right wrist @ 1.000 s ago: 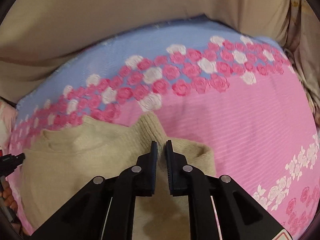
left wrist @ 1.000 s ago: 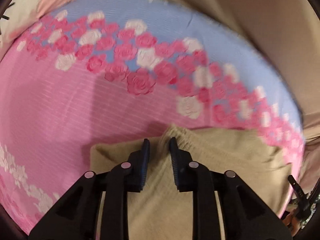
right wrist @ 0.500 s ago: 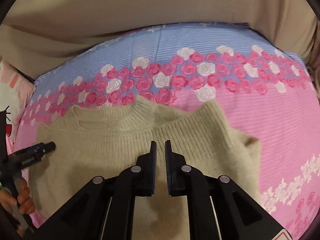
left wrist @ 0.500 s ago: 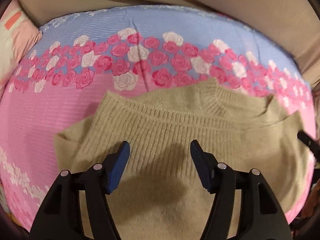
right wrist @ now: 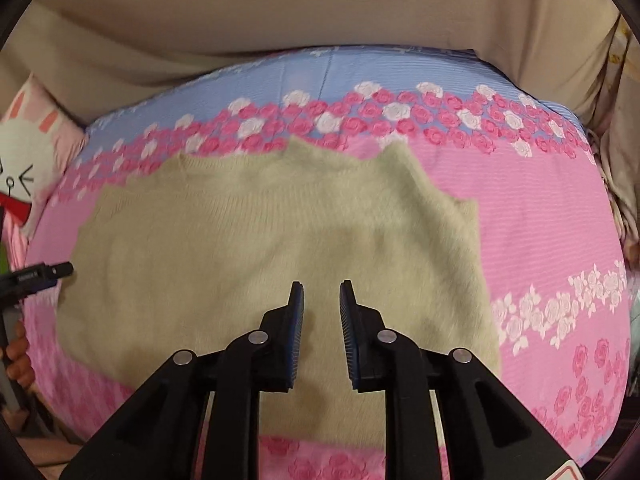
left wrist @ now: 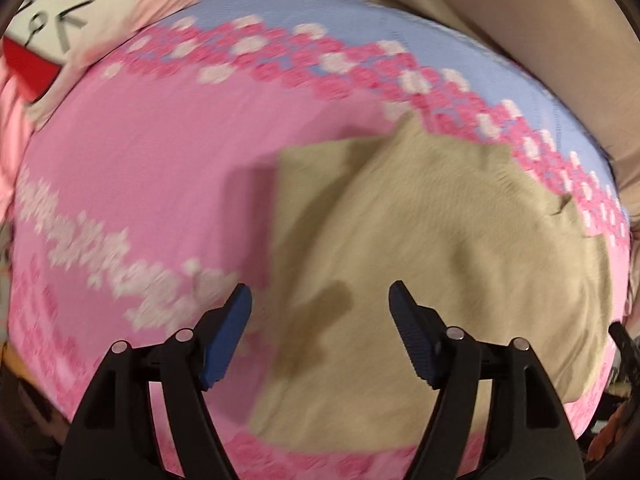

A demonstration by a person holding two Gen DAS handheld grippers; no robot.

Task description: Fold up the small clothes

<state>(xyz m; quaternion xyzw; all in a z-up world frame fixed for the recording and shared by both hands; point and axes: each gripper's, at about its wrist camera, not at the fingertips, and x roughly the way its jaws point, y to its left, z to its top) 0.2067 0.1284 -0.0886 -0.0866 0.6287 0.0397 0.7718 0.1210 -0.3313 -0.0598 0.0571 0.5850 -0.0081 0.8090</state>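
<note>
A beige knit sweater (right wrist: 260,240) lies spread flat on the bed, neck toward the blue band. My right gripper (right wrist: 321,286) hovers over its lower middle. Its jaws are opening, a narrow gap apart, with nothing pinched between them. In the left wrist view the sweater (left wrist: 440,260) fills the right half. My left gripper (left wrist: 320,292) hangs above its left edge, jaws wide and still opening, holding nothing. The left gripper's tip (right wrist: 40,272) and a hand (right wrist: 16,356) show at the sweater's left side in the right wrist view.
A pink bed sheet (right wrist: 540,220) with rose bands and a blue strip (right wrist: 280,80) covers the bed. Beige fabric (right wrist: 280,12) rises behind it. A bunny-print pillow (left wrist: 60,32) sits at the far left corner.
Both grippers let go of the sweater's top edge and drew back. The left jaws opened wide and swung left. The right jaws parted slightly. The sweater now lies flat.
</note>
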